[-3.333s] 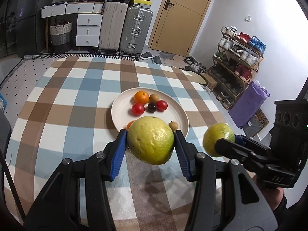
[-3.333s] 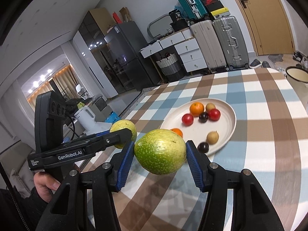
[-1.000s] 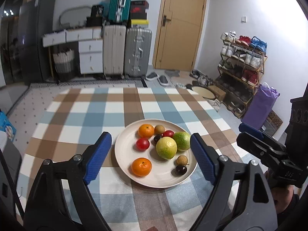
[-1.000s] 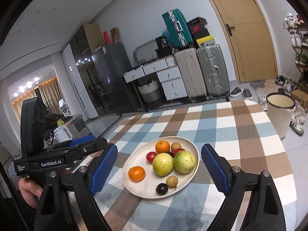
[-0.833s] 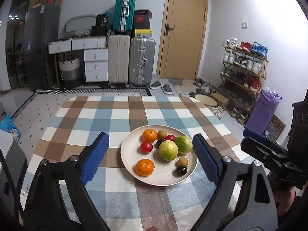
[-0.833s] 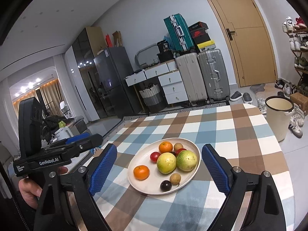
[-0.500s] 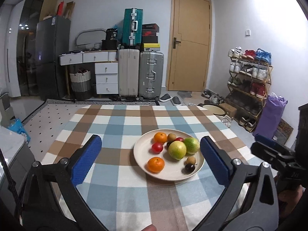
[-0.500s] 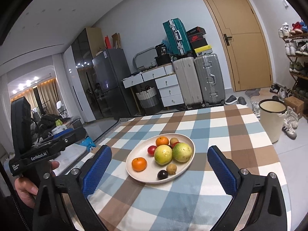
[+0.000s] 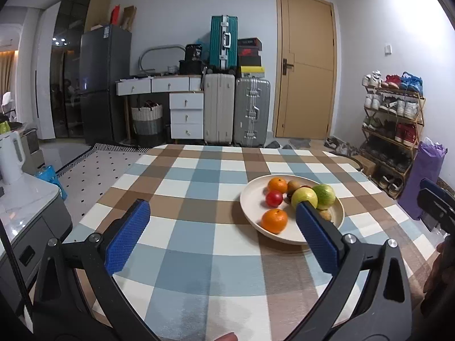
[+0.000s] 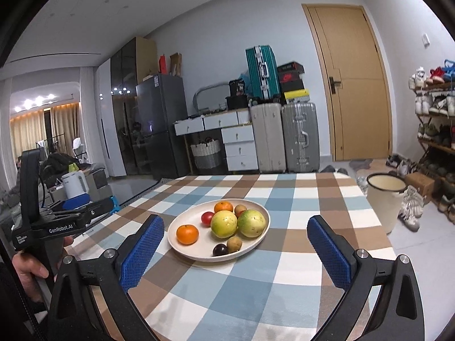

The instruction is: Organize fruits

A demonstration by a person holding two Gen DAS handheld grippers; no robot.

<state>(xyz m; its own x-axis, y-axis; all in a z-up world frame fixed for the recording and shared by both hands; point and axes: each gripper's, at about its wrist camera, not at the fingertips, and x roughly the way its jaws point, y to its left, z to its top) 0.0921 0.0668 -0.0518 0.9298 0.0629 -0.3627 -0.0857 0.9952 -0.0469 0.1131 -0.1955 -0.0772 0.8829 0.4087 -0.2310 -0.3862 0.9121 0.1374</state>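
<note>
A cream plate [image 10: 182,248] sits on the checked tablecloth [image 10: 256,289] and holds several fruits. Among them are a yellow-green guava [image 10: 223,224], a greener guava [image 10: 251,223], two oranges [image 10: 187,234], a red tomato [image 10: 207,217] and a dark plum [image 10: 220,249]. The plate also shows in the left wrist view [image 9: 250,213], partly behind one blue pad. My left gripper [image 9: 220,233] is open and empty, held back from the plate and to its left. My right gripper [image 10: 234,251] is open and empty, held back with the plate between its pads.
The table's right edge drops to the floor, where a cream bucket [image 10: 385,196] and a shoe rack [image 9: 392,130] stand. Suitcases [image 9: 236,113], white drawers and a fridge [image 9: 105,85] line the far wall. A white kettle [image 9: 10,156] stands on a counter at left.
Both guavas were set on the plate and both grippers opened. Since then both grippers have pulled back and risen, and the left one has swung left of the plate.
</note>
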